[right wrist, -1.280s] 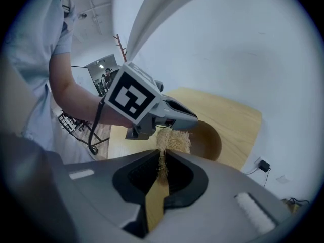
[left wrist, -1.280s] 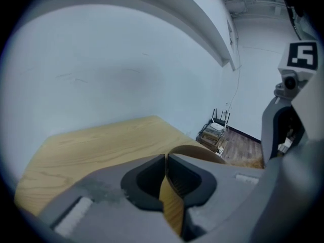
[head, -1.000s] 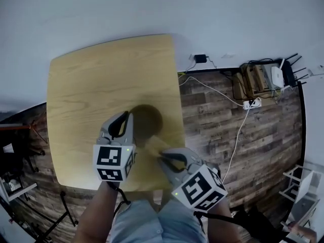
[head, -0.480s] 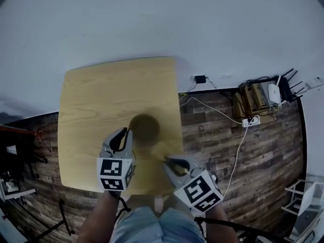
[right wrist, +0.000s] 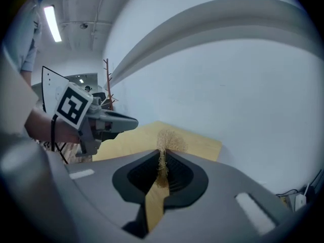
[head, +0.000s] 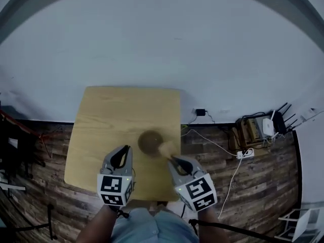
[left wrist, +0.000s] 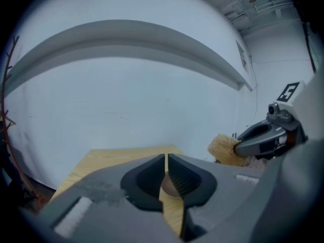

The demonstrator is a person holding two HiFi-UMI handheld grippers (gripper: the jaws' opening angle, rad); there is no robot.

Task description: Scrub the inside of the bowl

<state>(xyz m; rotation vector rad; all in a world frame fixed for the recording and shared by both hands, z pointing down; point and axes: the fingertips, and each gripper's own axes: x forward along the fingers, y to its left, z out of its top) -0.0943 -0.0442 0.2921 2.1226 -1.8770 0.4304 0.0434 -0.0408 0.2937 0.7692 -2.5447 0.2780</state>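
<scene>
Round dark-brown bowl, standing upright, mouth up, on the near half of the light wooden table. Tan fibrous scrubber just at its right rim, pinched flat in the right gripper, frayed tuft poking past the tips; contact with the bowl unclear.

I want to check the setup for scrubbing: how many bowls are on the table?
1. The bowl stands on the wooden table, beside the scrubber held by the right tongs. None appears hidden.
</scene>
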